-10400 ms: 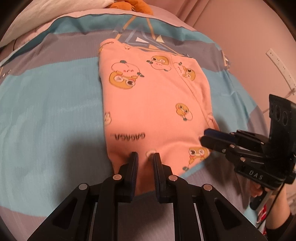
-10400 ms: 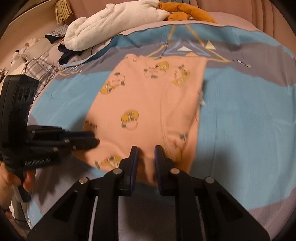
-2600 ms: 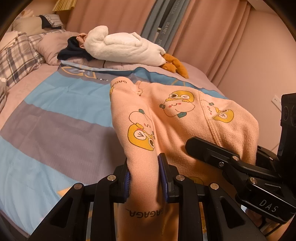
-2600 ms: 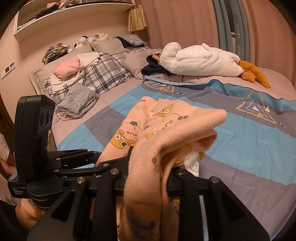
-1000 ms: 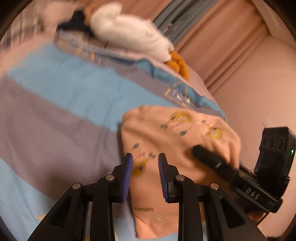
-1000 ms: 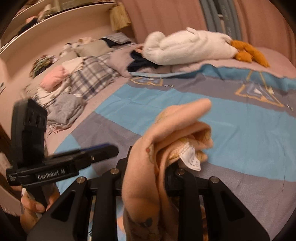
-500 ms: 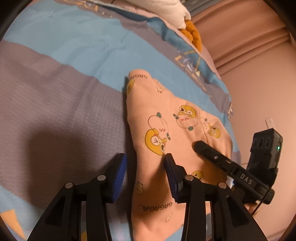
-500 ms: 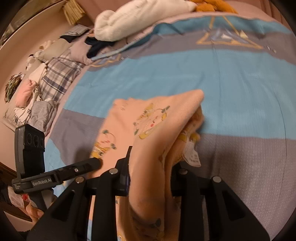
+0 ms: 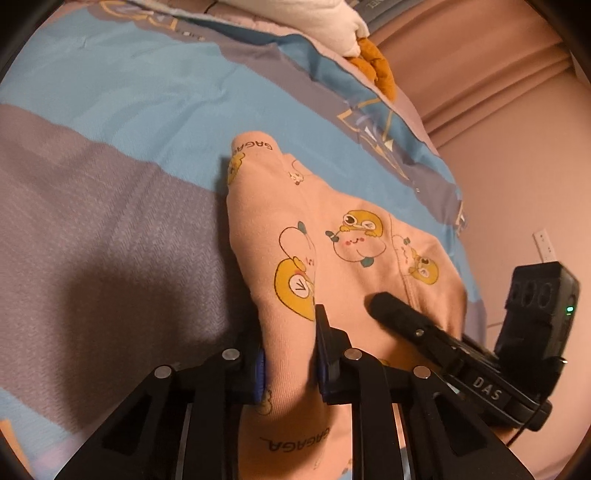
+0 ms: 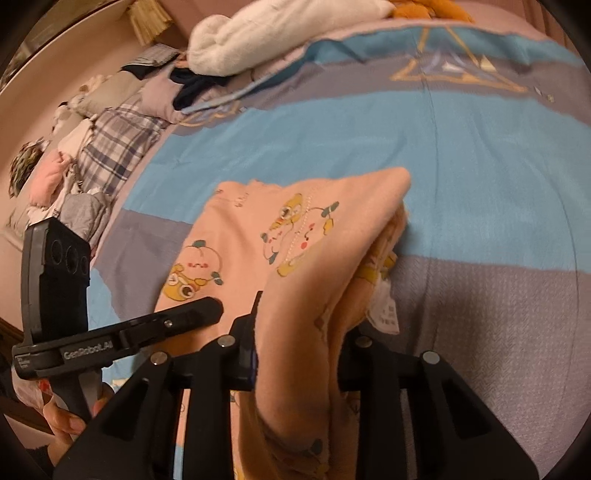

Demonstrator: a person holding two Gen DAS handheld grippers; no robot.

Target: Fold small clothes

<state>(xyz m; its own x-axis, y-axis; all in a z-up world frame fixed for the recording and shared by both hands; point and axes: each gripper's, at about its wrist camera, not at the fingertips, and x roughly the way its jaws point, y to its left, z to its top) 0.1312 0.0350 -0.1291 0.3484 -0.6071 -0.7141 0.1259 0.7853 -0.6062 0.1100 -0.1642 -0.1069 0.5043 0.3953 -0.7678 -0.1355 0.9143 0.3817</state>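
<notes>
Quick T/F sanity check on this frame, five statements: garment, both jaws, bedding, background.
1. The pink garment carries yellow cartoon prints. True.
2. The left gripper has nothing between its jaws. False: a fold of the garment sits between them, and the jaws are closing on it.
3. The right gripper holds a bunched part of the garment, with a white care label hanging beside it. True.
4. The garment lies on a bare wooden table. False: it lies on a bedspread striped blue and grey.
5. The white plush toy sits on top of the garment. False: it lies at the far end of the bed, apart from the garment.
</notes>
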